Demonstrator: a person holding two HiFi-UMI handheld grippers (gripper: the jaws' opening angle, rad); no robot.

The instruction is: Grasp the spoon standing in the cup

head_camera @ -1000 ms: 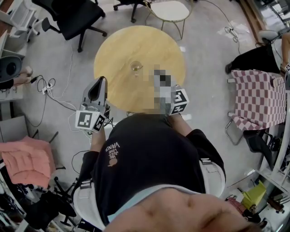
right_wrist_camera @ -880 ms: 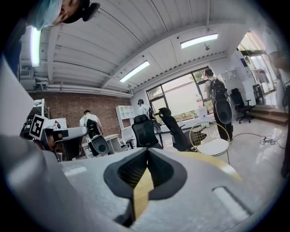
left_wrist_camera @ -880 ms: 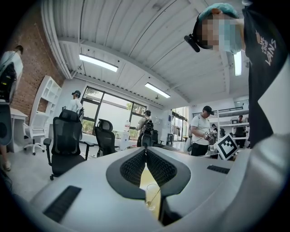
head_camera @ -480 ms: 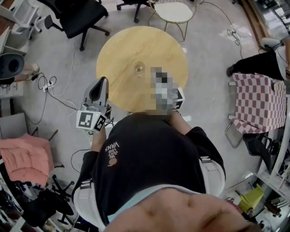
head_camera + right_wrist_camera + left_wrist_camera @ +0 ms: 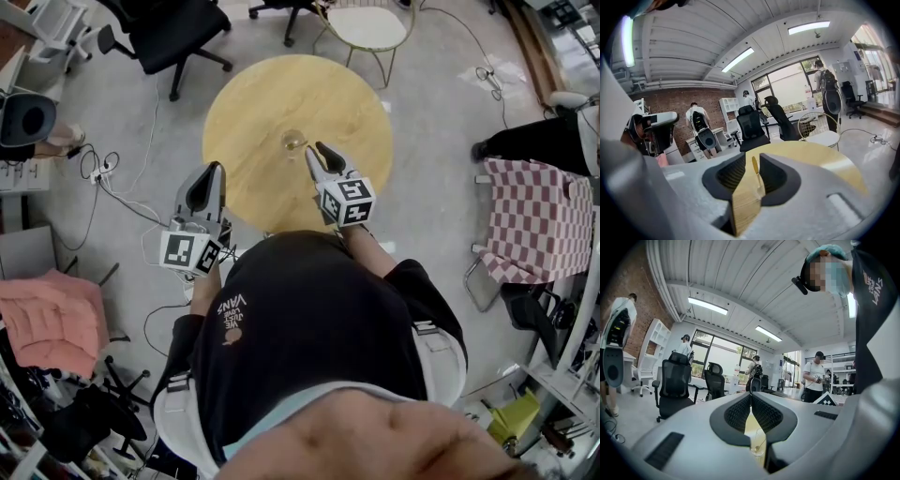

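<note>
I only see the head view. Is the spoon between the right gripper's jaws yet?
Observer: In the right gripper view, the right gripper has its jaws apart, and the yellow spoon shows in the gap, not pinched.
Operator: Is the left gripper holding something?
Observer: No. The left gripper view shows the left gripper with its jaw tips together and nothing held.
Operator: Does it see the cup?
Observer: Yes, the glass cup shows through the gap below the tips.

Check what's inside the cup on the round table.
A spoon stands in the cup, its top end above the rim. The spoon's lower end and any other contents are too small to make out.
</note>
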